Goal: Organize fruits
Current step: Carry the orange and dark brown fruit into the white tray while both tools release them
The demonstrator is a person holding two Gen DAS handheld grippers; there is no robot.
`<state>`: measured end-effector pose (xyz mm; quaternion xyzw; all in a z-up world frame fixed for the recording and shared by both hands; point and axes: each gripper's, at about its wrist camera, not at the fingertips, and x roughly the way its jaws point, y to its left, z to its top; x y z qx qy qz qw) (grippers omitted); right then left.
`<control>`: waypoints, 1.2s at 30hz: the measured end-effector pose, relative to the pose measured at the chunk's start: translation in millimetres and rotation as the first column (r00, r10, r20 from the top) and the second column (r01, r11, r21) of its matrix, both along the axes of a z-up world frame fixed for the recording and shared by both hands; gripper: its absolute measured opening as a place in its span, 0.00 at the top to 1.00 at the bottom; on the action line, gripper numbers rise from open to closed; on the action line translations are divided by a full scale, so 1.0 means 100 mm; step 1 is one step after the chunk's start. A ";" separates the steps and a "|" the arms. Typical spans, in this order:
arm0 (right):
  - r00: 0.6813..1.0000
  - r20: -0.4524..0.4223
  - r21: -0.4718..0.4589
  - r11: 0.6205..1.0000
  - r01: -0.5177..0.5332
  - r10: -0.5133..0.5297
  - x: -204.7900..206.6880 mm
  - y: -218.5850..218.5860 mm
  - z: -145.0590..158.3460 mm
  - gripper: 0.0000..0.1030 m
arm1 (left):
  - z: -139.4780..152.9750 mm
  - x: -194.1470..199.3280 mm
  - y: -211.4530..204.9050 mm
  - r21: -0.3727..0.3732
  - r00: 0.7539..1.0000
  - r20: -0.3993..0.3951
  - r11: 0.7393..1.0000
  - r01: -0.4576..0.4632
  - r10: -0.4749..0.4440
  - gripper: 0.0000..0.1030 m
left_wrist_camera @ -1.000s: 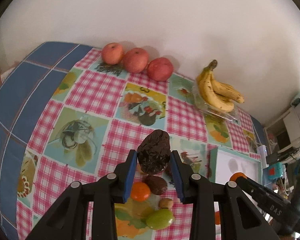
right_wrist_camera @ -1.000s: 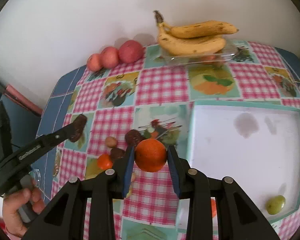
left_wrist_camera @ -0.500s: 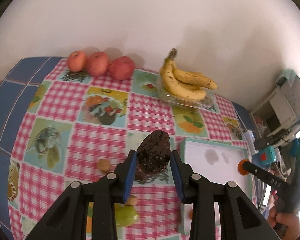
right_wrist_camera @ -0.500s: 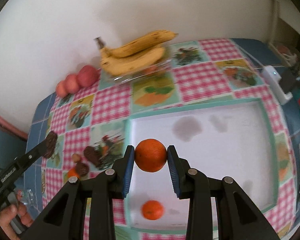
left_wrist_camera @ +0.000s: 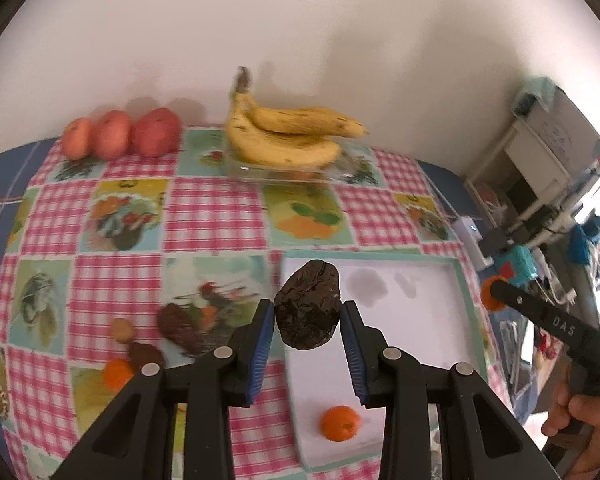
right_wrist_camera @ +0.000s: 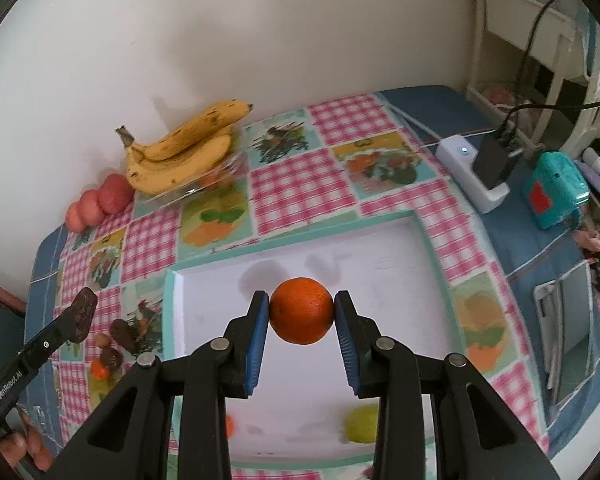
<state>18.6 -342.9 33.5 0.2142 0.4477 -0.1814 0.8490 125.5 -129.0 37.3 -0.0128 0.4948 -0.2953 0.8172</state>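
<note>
My left gripper (left_wrist_camera: 308, 314) is shut on a dark wrinkled fruit (left_wrist_camera: 309, 304), held above the left edge of the white tray (left_wrist_camera: 416, 316). My right gripper (right_wrist_camera: 302, 312) is shut on an orange (right_wrist_camera: 302, 310), held over the middle of the tray (right_wrist_camera: 396, 296). An orange (left_wrist_camera: 340, 423) and a green fruit (right_wrist_camera: 362, 424) lie in the tray. Left of the tray, on the cloth, lie dark fruits (left_wrist_camera: 178, 326), a small orange (left_wrist_camera: 117, 374) and a small brown fruit (left_wrist_camera: 122, 330).
Bananas (left_wrist_camera: 288, 136) sit on a clear dish at the back, with three red apples (left_wrist_camera: 120, 134) to their left by the wall. A white charger (right_wrist_camera: 472, 168) and a teal box (right_wrist_camera: 556, 190) lie right of the tray.
Both grippers have moved right with their fruits. The left now hangs over the tray's left edge, the right further over the tray's middle.
</note>
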 end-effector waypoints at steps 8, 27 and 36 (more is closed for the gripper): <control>1.000 0.008 -0.022 1.000 0.019 -0.019 -0.10 -0.12 0.05 0.66 | -0.21 -0.16 -0.40 0.066 0.995 -0.025 0.993 0.098 -0.096 0.65; 0.981 -0.192 0.058 0.998 -0.019 0.030 0.09 -0.08 -0.76 0.66 | -0.94 -0.22 -0.58 0.166 0.976 -0.181 0.974 0.153 -0.123 0.65; 0.970 -0.240 0.077 0.997 -0.020 0.038 0.12 -0.04 -0.91 0.66 | -0.99 -0.21 -0.58 0.171 0.972 -0.200 0.972 0.158 -0.123 0.65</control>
